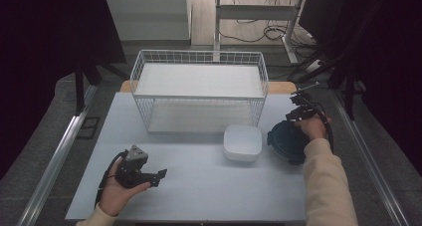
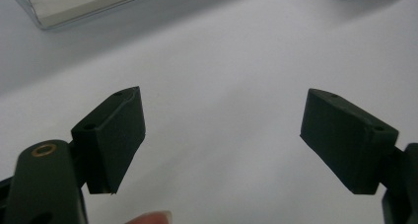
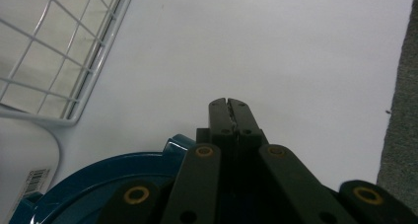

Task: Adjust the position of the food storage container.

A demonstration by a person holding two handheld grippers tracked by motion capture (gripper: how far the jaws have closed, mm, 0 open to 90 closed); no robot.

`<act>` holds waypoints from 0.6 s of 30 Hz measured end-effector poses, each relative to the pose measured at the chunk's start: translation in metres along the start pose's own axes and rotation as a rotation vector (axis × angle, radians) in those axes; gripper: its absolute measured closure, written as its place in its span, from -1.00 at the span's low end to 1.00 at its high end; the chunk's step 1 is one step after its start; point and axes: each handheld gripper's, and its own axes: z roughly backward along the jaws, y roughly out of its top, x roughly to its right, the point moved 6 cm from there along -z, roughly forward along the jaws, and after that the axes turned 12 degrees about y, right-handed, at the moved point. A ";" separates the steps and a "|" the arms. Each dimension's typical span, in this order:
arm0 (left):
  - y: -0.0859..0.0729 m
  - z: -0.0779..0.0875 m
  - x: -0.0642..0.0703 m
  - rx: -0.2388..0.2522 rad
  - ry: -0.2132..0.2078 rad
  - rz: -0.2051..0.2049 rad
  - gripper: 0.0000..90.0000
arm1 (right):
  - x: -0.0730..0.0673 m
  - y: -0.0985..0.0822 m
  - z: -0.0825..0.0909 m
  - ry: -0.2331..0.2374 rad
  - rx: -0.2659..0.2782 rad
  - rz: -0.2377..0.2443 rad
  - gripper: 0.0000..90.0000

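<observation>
Dark teal round container [image 1: 284,141]: plastic, ribbed or ringed top, small tab on rim. Lies flat on desk [image 1: 199,186] at right side, just beside white square bowl [image 1: 242,142], in front of wire basket's [image 1: 199,94] right end. In right gripper view, container's blue glossy rim [image 3: 98,174] sits low left, right gripper [image 3: 230,108] above it, jaws pressed together at rim tab; whether tab is pinched cannot be told.

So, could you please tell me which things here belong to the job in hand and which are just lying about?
In hand:
- round dark blue bowl
- right gripper, fingers shut at its rim

Lying about:
- white square bowl
- white wire basket
- left gripper, open
</observation>
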 end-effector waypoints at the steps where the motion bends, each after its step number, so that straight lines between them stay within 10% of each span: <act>1: 0.000 0.000 0.000 0.001 0.002 -0.002 -0.63 | -0.002 -0.003 -0.002 0.013 -0.019 -0.006 1.00; 18: -0.001 0.000 0.005 -0.004 -0.001 -0.015 -0.63 | -0.022 -0.053 -0.001 0.001 -0.124 0.051 1.00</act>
